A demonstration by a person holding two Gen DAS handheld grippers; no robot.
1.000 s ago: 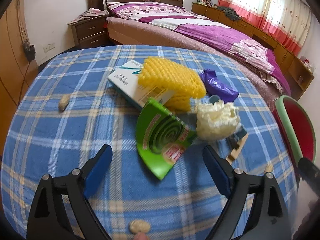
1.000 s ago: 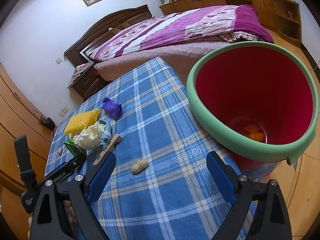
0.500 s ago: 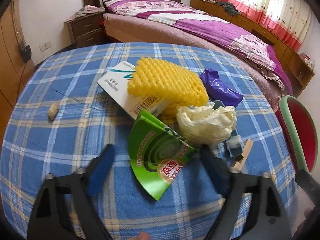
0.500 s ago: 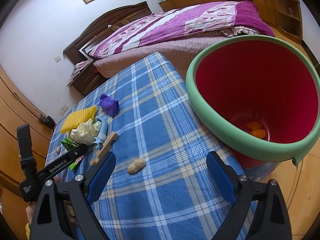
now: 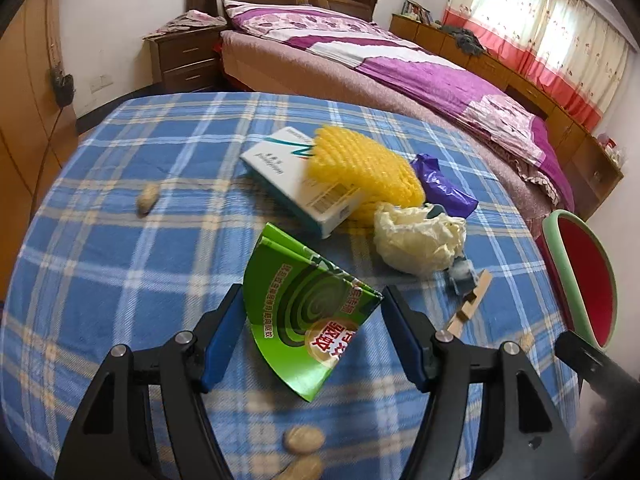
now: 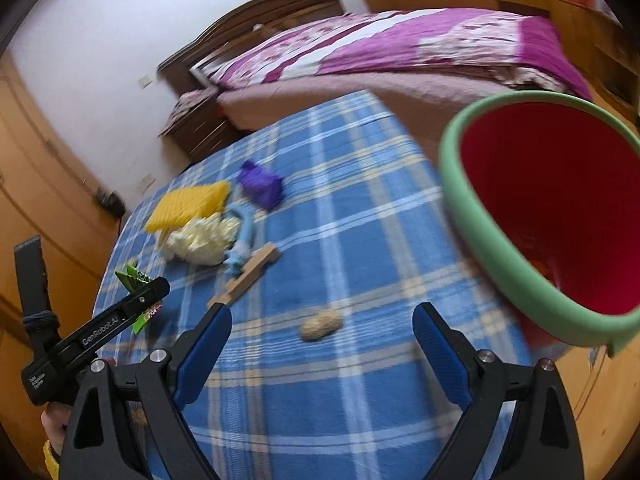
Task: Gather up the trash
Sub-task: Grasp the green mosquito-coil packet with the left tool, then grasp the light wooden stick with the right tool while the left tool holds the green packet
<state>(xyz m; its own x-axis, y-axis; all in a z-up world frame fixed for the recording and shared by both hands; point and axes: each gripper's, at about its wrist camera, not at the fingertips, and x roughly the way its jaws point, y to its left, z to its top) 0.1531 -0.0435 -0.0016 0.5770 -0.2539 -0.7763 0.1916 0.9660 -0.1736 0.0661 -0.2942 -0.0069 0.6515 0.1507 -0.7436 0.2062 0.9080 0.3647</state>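
Observation:
A green mosquito-coil box (image 5: 304, 320) lies on the blue plaid table (image 5: 120, 260), right between the fingers of my left gripper (image 5: 313, 292). The jaws are closing, and the blue pads touch its left edge and right corner. The right wrist view shows the same box (image 6: 134, 278) beside the left gripper (image 6: 132, 308). My right gripper (image 6: 322, 310) hovers open over the table with nothing in it, and a peanut (image 6: 320, 325) lies just beyond. The red bin with a green rim (image 6: 460, 208) stands at the table's right edge.
Behind the green box lie a white carton (image 5: 296, 176), yellow foam netting (image 5: 360, 168), a purple wrapper (image 5: 444, 188), crumpled white paper (image 5: 420, 240) and a wooden clip (image 5: 470, 304). Peanuts (image 5: 146, 200) are scattered about. A bed (image 5: 400, 64) stands past the table.
My left gripper moved forward over the green box and its jaws narrowed until they bracket it. The right gripper swung and rolled, so the bin sits further right in its view.

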